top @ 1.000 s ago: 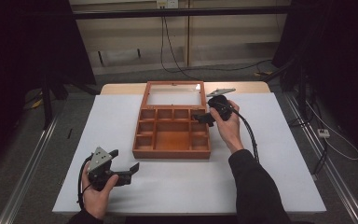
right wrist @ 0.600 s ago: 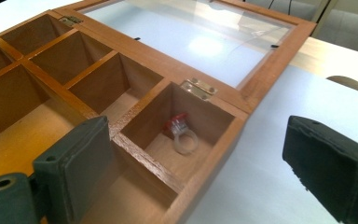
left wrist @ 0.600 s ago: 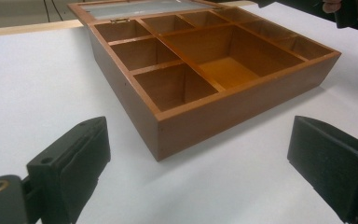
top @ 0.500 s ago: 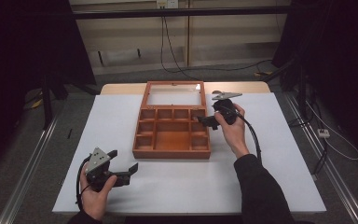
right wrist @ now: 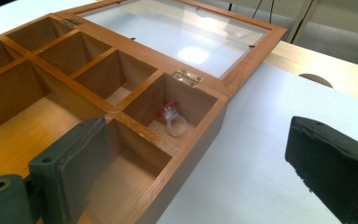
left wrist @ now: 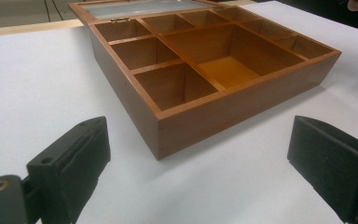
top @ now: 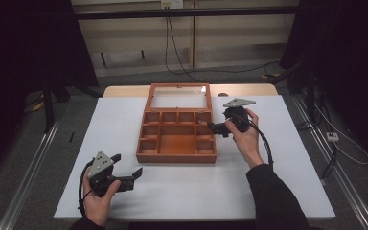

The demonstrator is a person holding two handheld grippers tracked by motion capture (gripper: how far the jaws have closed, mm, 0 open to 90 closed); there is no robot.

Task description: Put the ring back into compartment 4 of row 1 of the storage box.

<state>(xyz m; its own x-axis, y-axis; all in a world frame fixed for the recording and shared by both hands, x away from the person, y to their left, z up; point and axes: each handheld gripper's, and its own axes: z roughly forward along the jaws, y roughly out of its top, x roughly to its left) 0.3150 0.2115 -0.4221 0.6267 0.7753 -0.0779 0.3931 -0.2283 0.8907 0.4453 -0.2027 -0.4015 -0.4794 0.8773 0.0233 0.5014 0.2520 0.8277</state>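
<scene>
A wooden compartment box (top: 176, 157) sits mid-table with its glass lid (top: 178, 98) laid open behind it. In the right gripper view a clear ring with a red stone (right wrist: 172, 120) lies in the box's (right wrist: 121, 109) corner compartment beside the hinge. My right gripper (top: 214, 128) hovers at the box's right edge and is open, its jaws (right wrist: 196, 172) wide apart with nothing between them. My left gripper (top: 127, 166) is near the table's front left, short of the box's (left wrist: 205, 121) front corner. It (left wrist: 200, 172) is open and holds nothing.
The white table top (top: 278, 182) has bare room to the right, left and front of the box. A wooden strip (top: 239, 90) runs along the far edge. Cables (top: 268, 143) trail from the grippers. Dark floor and rails surround the table.
My right gripper has drawn back from over the box's back right compartments to its right edge, slightly nearer the person. The left gripper has barely moved.
</scene>
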